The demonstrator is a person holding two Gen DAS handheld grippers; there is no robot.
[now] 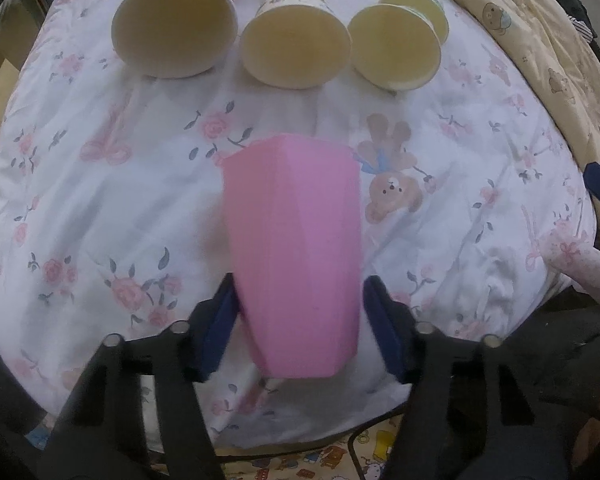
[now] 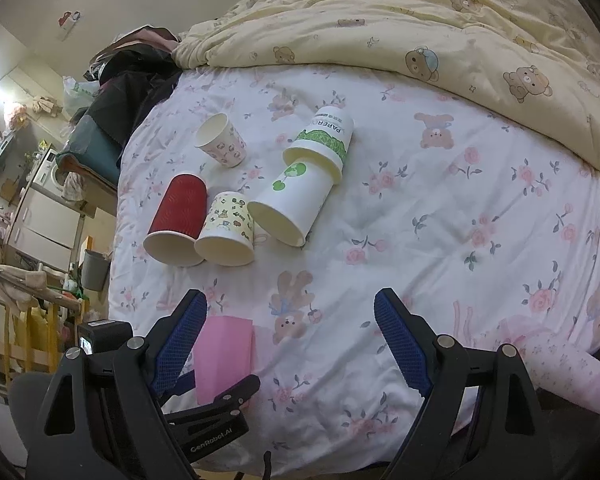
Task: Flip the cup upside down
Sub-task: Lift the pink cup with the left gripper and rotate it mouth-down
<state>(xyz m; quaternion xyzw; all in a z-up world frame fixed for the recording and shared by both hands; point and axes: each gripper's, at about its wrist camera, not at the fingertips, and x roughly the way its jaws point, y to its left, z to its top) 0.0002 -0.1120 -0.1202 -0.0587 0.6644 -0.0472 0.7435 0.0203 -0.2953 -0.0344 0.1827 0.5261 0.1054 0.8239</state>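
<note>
A pink faceted cup [image 1: 296, 248] is between my left gripper's [image 1: 300, 304] blue pads [image 1: 220, 320], which close on its sides near the narrow end. The cup's wide end points away, over the floral bedsheet. In the right wrist view the same pink cup [image 2: 224, 352] shows at the lower left with the left gripper's black fingers around it. My right gripper [image 2: 292, 324] is open and empty, held above the sheet.
Several paper cups lie on their sides further up the bed: a red one [image 2: 178, 216], a cartoon-print one [image 2: 228, 232], two nested green-and-white ones [image 2: 300, 192], a small one [image 2: 222, 140]. A yellow bear quilt [image 2: 440, 28] lies beyond. The bed's edge is on the left.
</note>
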